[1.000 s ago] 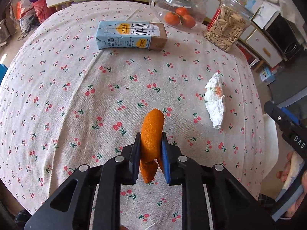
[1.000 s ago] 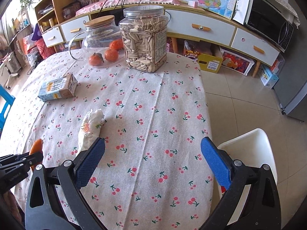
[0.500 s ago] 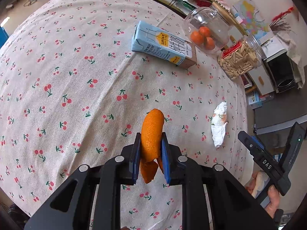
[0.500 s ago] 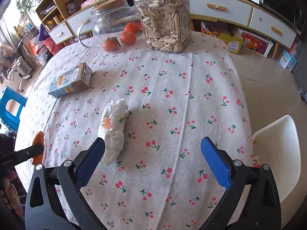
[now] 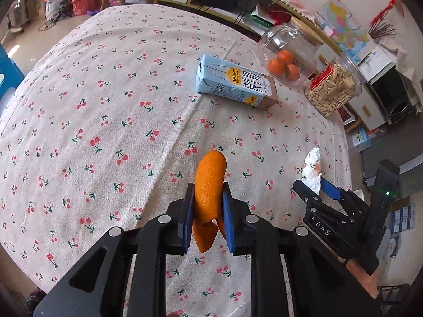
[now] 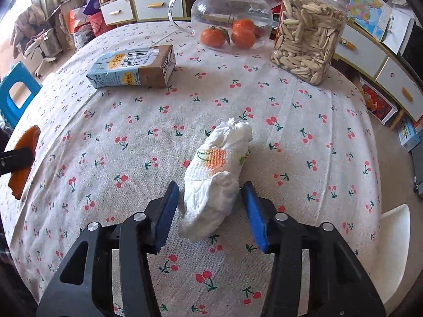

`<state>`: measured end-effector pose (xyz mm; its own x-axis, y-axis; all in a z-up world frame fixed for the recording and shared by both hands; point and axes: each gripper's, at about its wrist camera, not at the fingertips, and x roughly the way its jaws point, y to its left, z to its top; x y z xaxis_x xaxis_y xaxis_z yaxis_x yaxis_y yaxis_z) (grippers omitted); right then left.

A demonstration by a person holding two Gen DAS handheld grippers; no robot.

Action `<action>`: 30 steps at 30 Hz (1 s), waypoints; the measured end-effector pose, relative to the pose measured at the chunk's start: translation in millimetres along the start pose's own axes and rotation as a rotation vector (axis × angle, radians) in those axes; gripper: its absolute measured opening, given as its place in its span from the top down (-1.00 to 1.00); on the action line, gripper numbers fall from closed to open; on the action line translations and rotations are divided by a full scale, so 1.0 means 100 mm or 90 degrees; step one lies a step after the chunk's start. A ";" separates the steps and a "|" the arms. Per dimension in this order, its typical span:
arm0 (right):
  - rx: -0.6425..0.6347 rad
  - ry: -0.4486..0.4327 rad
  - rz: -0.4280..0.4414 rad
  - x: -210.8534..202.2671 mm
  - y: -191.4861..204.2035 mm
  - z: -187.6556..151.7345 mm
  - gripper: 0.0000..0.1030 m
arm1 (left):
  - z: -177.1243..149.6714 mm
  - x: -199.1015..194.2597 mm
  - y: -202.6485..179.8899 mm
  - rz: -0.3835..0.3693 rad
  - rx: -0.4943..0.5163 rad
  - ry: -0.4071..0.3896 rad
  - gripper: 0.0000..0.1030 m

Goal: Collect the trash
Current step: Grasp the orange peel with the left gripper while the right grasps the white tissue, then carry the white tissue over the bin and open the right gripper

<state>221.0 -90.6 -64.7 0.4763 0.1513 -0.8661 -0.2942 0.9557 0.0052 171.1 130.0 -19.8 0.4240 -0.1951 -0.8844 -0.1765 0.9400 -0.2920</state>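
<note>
My left gripper [image 5: 207, 188] is shut on a piece of orange peel [image 5: 210, 179], held above the cherry-print tablecloth [image 5: 105, 132]; the peel [image 6: 30, 137] also shows at the left edge of the right wrist view. A crumpled white tissue [image 6: 219, 169] with an orange print lies on the cloth near the table's right side. My right gripper [image 6: 208, 189] straddles its near end and its jaws are closing. The right pad sits at the tissue's edge, while a small gap remains at the left pad. From the left wrist view the right gripper [image 5: 314, 185] reaches the tissue [image 5: 312, 162].
A blue milk carton [image 6: 132, 67] lies on its side farther back. A glass jug with tangerines [image 6: 232, 13] and a jar of seeds [image 6: 309, 29] stand at the far edge. A white chair [image 6: 391, 237] is beyond the table's right edge, a blue stool [image 6: 15, 97] at the left.
My right gripper came down and forward over the tissue, and its wide jaws narrowed around it. The left gripper shifted sideways, still gripping the peel.
</note>
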 end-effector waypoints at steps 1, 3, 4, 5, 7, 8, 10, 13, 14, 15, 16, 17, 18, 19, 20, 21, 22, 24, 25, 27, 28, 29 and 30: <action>0.000 0.000 0.006 -0.02 0.00 0.00 0.36 | 0.00 -0.01 0.00 0.003 0.001 -0.003 0.61; 0.017 -0.007 0.024 -0.07 -0.02 -0.01 0.36 | 0.00 -0.02 0.01 0.009 0.003 -0.008 0.61; 0.022 -0.013 0.028 -0.11 -0.03 -0.01 0.36 | 0.00 -0.02 0.01 0.013 0.004 -0.011 0.61; 0.024 -0.021 0.030 -0.15 -0.04 -0.01 0.36 | 0.00 -0.03 0.01 0.017 0.005 -0.014 0.61; 0.027 -0.039 0.035 -0.24 -0.03 -0.01 0.37 | 0.01 -0.04 0.01 0.025 0.008 -0.019 0.61; 0.029 -0.047 0.039 -0.29 -0.04 -0.01 0.37 | 0.01 -0.04 0.01 0.027 0.007 -0.021 0.61; 0.033 -0.058 0.046 -0.36 -0.07 0.00 0.37 | 0.01 -0.03 0.02 0.028 0.005 -0.021 0.61; 0.037 -0.067 0.050 -0.43 -0.10 0.00 0.37 | 0.01 -0.02 0.00 0.030 0.004 -0.021 0.61; 0.037 -0.070 0.050 -0.45 -0.11 0.00 0.37 | 0.01 -0.02 -0.01 0.031 0.006 -0.021 0.61; 0.037 -0.072 0.049 -0.47 -0.12 -0.01 0.37 | 0.01 -0.01 -0.03 0.032 0.008 -0.022 0.61; 0.037 -0.075 0.048 -0.49 -0.14 -0.01 0.37 | 0.01 -0.01 -0.05 0.033 0.011 -0.023 0.61; 0.037 -0.078 0.047 -0.51 -0.15 -0.02 0.37 | 0.01 0.00 -0.07 0.034 0.013 -0.025 0.61; 0.038 -0.081 0.047 -0.54 -0.17 -0.03 0.37 | 0.01 0.00 -0.10 0.036 0.016 -0.026 0.61; 0.041 -0.084 0.047 -0.56 -0.19 -0.03 0.37 | 0.01 0.01 -0.12 0.037 0.019 -0.027 0.61; 0.043 -0.088 0.047 -0.58 -0.21 -0.03 0.37 | 0.01 0.01 -0.15 0.037 0.022 -0.028 0.61; 0.045 -0.091 0.046 -0.61 -0.24 -0.04 0.37 | 0.01 0.02 -0.18 0.037 0.026 -0.028 0.61; 0.048 -0.094 0.045 -0.63 -0.26 -0.04 0.36 | 0.01 0.03 -0.21 0.037 0.030 -0.029 0.61; 0.052 -0.099 0.043 -0.68 -0.32 -0.06 0.36 | 0.00 0.04 -0.27 0.034 0.037 -0.030 0.61; 0.054 -0.101 0.040 -0.70 -0.36 -0.07 0.36 | -0.01 0.05 -0.31 0.032 0.040 -0.030 0.61; 0.059 -0.105 0.033 -0.74 -0.42 -0.10 0.36 | -0.02 0.08 -0.37 0.031 0.047 -0.030 0.61; 0.061 -0.106 0.029 -0.76 -0.46 -0.12 0.36 | -0.03 0.09 -0.41 0.030 0.050 -0.029 0.61; 0.065 -0.107 0.026 -0.77 -0.50 -0.13 0.36 | -0.04 0.10 -0.45 0.030 0.054 -0.028 0.61; 0.069 -0.108 0.022 -0.79 -0.55 -0.15 0.36 | -0.05 0.11 -0.49 0.028 0.060 -0.028 0.61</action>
<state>187.3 -158.4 -4.0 0.6034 0.2162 -0.7676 -0.2268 0.9693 0.0948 180.2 80.9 -16.8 0.4565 -0.1426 -0.8782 -0.1125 0.9699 -0.2159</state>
